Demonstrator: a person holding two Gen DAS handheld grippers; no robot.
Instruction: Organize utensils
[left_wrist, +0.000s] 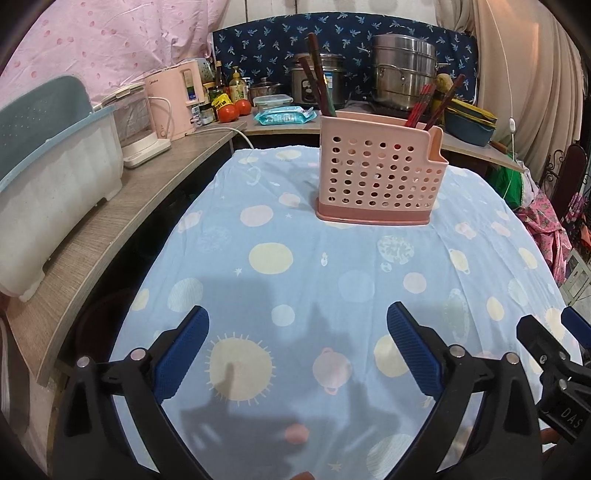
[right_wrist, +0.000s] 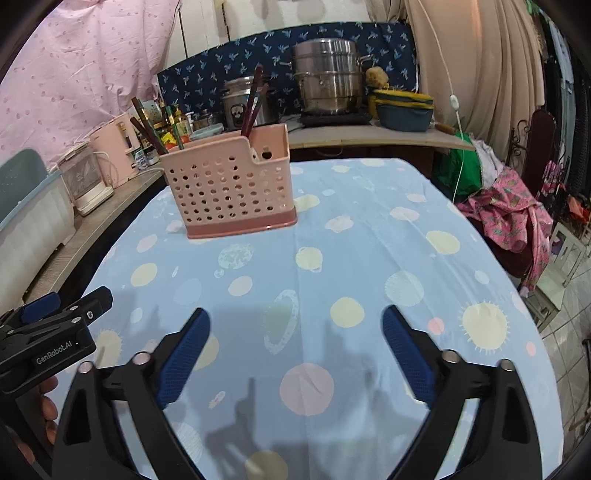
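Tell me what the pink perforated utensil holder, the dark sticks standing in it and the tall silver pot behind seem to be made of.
Pink perforated utensil holder: looks like moulded plastic, matte, with even round holes and a darker pink base.
Dark sticks: chopsticks, probably lacquered wood or plastic; too small to tell.
Tall silver pot: apparently stainless steel, with a shiny banded surface.

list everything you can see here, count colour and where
utensil holder: 1, pink, perforated, upright on the table
chopsticks: several, dark brown and red, standing in the holder at both ends
tablecloth: 1, light blue with pastel dots, covering the table
kettle: 1, pink, left counter
steamer pot: 1, steel, back counter
rice cooker: 1, steel, back counter
tomatoes: 2, red, back counter
left gripper: 1, black with blue pads, open, empty
right gripper: 1, black with blue pads, open, empty
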